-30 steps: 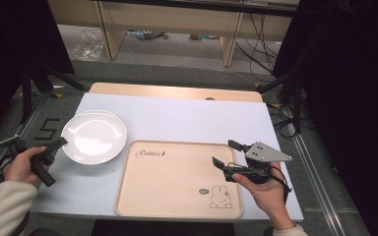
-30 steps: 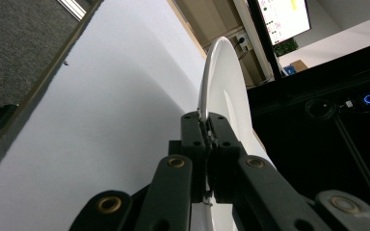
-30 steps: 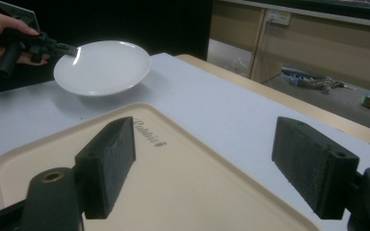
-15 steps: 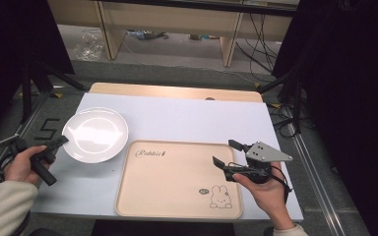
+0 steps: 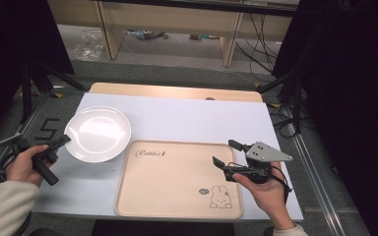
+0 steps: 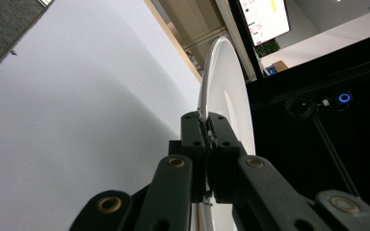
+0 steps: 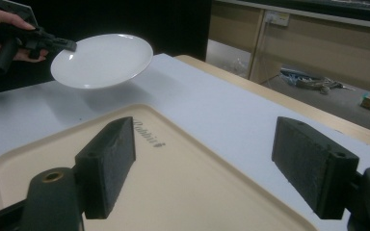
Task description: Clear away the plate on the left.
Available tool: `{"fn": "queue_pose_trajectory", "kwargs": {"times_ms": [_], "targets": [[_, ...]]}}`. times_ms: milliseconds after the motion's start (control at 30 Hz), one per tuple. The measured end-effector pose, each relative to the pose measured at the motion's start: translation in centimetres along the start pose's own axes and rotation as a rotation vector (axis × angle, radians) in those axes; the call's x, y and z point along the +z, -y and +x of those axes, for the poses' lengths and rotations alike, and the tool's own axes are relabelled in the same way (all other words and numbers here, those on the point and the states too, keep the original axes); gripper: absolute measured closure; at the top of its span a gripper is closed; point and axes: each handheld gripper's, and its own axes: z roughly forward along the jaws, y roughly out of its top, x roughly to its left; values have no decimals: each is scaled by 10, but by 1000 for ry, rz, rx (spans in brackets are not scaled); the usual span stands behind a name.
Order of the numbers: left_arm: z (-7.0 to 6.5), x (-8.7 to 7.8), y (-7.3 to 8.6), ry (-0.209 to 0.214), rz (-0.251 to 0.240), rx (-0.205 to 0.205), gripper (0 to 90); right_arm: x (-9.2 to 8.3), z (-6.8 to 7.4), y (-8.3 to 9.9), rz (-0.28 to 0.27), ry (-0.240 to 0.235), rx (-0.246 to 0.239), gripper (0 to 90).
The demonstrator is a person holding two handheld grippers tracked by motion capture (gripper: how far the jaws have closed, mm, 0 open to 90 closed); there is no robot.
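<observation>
Plate (image 5: 97,132) rim between left tool (image 5: 60,141) pads

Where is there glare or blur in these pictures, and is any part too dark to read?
High view: a bright glare patch sits on the white plate, and both outer sides are nearly black. Left gripper view: the near tongs look soft, with a dark right part. Right gripper view: the tongs are blurred up close, while the tray is evenly lit.
</observation>
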Motion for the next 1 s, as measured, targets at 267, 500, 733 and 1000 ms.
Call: {"fn": "queue_pose_trajectory", "kwargs": {"times_ms": [267, 500, 733, 1000], "targets": [[-4, 0, 2, 7, 2, 0, 867, -1, 0, 0, 3, 3, -3, 244], [-8, 3, 5, 19, 13, 4, 867, 0, 1, 0, 10, -13, 18, 244], [-11, 4, 8, 26, 6, 3, 867, 0, 1, -1, 9, -13, 14, 244], [-15, 6, 11, 35, 16, 8, 866, -1, 0, -1, 0, 3, -2, 244]]}}
